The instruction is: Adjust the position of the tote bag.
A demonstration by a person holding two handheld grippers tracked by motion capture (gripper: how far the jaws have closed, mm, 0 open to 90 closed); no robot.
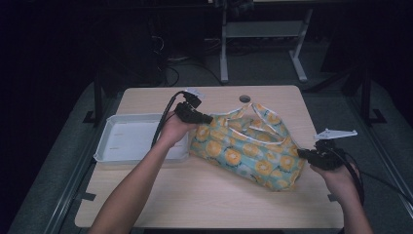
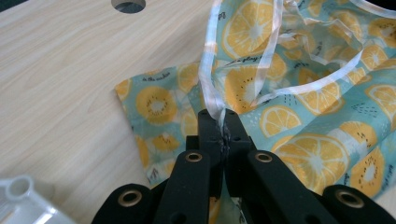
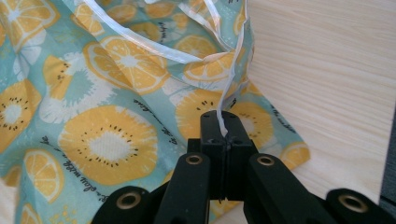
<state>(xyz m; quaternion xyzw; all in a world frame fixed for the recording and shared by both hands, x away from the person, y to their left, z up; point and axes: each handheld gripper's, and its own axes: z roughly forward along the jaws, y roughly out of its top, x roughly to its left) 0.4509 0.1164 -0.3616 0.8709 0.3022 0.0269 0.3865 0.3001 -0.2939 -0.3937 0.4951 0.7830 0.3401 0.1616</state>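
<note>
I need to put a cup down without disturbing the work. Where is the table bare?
The light wooden table is bare along its near edge, in front of the fruit-printed cloth bag, and its far left corner. The white plastic tray is empty. Mid-table is crowded.

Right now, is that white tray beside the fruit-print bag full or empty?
Empty: the white tray shows a bare white floor in the high view, nothing lying in it.

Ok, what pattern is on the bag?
Yellow citrus slices on teal fabric, clearest in the right gripper view.
</note>
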